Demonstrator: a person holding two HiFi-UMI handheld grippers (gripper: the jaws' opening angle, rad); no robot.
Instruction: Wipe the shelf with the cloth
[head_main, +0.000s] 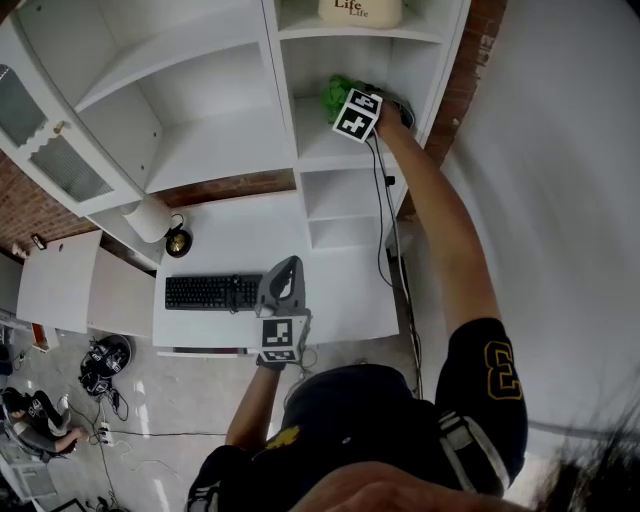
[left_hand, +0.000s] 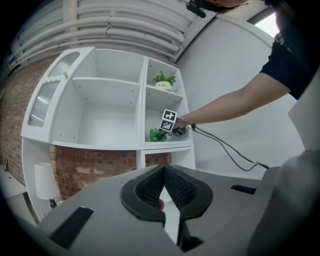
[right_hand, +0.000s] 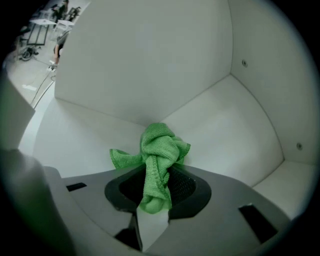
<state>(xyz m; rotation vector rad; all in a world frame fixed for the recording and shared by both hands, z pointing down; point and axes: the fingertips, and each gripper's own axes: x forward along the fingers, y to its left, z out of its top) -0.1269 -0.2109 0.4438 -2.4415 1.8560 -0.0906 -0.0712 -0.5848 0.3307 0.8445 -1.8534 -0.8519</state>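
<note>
My right gripper (right_hand: 156, 187) pinches the green cloth (right_hand: 157, 150), a bunched wad sticking out past its jaws. My left gripper (left_hand: 163, 175) has its jaws pressed together on nothing and hangs low over the desk (head_main: 330, 280), near the keyboard (head_main: 212, 292). The cloth is inside a right-hand compartment of the shelf (head_main: 322, 150), pushed towards the back corner where the white panels meet. I judge the wiping is under way in this one compartment. I see no dirt or wet streaks on the panels, so I cannot tell how much of it is clean. The compartments above, below and to the left look like what remains.
</note>
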